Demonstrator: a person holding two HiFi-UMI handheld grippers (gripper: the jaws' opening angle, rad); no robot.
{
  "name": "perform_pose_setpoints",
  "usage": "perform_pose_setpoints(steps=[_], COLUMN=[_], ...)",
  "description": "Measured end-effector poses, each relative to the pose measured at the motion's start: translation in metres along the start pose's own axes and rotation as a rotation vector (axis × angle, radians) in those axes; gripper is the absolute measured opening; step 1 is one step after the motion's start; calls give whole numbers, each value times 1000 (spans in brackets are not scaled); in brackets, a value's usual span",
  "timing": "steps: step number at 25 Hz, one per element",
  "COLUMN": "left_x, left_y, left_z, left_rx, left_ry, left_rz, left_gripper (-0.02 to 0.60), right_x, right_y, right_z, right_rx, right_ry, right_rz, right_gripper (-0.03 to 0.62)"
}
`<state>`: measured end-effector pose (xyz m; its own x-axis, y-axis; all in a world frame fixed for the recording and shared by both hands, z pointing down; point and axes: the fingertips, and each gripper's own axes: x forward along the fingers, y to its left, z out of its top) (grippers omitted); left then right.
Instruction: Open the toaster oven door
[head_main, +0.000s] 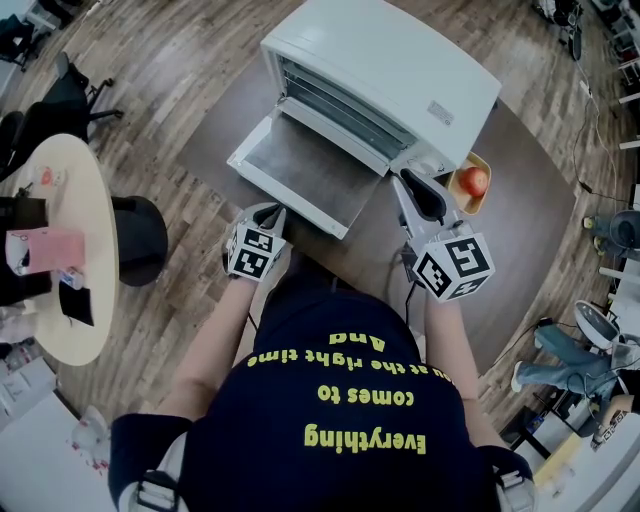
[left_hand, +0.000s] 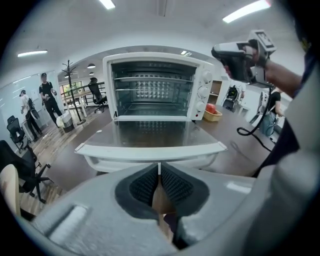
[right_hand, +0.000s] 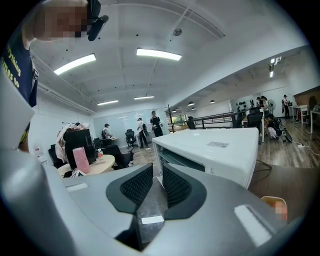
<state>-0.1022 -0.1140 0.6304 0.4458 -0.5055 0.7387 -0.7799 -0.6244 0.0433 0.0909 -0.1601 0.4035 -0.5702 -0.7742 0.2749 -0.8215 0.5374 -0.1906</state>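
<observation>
The white toaster oven (head_main: 400, 70) stands on the dark table (head_main: 520, 200) with its door (head_main: 305, 170) folded down flat and the wire rack inside showing. My left gripper (head_main: 275, 215) sits just in front of the door's handle edge (left_hand: 150, 152). Its jaws are shut, tips touching, with nothing between them and clear of the handle. My right gripper (head_main: 408, 185) is held up by the oven's front right corner near the knobs (left_hand: 202, 92). Its jaws stand a narrow gap apart and hold nothing; in the right gripper view the oven (right_hand: 215, 150) lies just beyond it.
A small yellow tray with a red fruit (head_main: 472, 182) sits right of the oven. A round pale table (head_main: 60, 250) with a pink item and a black stool (head_main: 140, 235) stand to the left. A cable (left_hand: 252, 131) trails on the table at the right.
</observation>
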Motion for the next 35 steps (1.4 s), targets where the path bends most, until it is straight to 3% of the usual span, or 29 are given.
perform_pose_setpoints(steps=[13,21,30,35], left_x=[-48,-85,-118,-132], left_y=[-1,7,9,14], left_z=[97,164,220,233], left_rx=[48,40,34,33], left_ry=[-290,-469,-621,-668], left_rz=[28,53,76,94], left_gripper=[3,3,3,3], right_x=[-2,-10,-17,-20], right_y=[0,-4,-6,-3], right_z=[6,20,33,36], right_rx=[-11,-42,-57,-64], right_ry=[-26,-86,-130,-141], right_rz=[-8,-55,-70,-85], right_gripper=[71,12,12,12])
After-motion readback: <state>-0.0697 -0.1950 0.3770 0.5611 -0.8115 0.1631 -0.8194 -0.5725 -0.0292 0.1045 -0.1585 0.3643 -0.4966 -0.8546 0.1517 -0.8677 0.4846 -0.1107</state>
